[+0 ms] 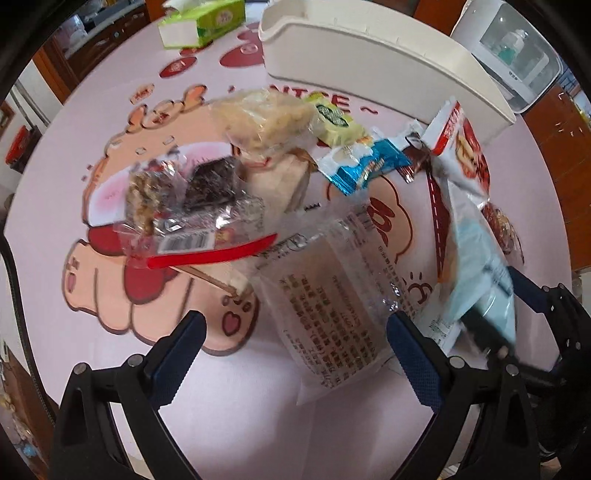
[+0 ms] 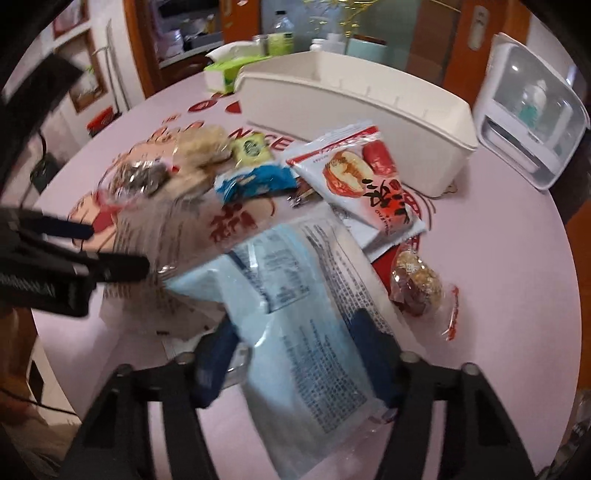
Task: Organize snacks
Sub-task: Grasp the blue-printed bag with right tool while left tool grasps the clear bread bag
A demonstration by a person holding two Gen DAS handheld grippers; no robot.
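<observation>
A heap of wrapped snacks is spread across the middle of a round table (image 1: pixel 258 417) covered with a pink cartoon-printed cloth. In the right wrist view, a pale blue packet (image 2: pixel 295 332) printed with dense dark text lies at lower centre between the blue-padded fingers of the right gripper (image 2: pixel 299 354); the pads are seen at both of its long edges, but motion blur keeps it from being told whether they actually press on it. In the left wrist view, the left gripper (image 1: pixel 295 332) is held with its jaws spread wide over a clear-wrapped brown packet (image 1: pixel 332 295) bearing printed text, and neither pad is touching it. Above that packet, a clear bag with a red strip (image 1: pixel 192 221) holding dark and nutty pieces is seen left of centre, with a blue-and-white wrapper (image 1: pixel 369 162) and a yellow-green wrapper (image 1: pixel 336 122) toward the upper right. A white-and-red pouch (image 2: pixel 365 184) picturing red fruit lies right of centre, and a small clear-wrapped nut cluster (image 2: pixel 417 280) sits apart at the right. A long cream bin (image 2: pixel 354 122) stands across the upper frame, with a green tissue box (image 1: pixel 207 22) at the upper left.
</observation>
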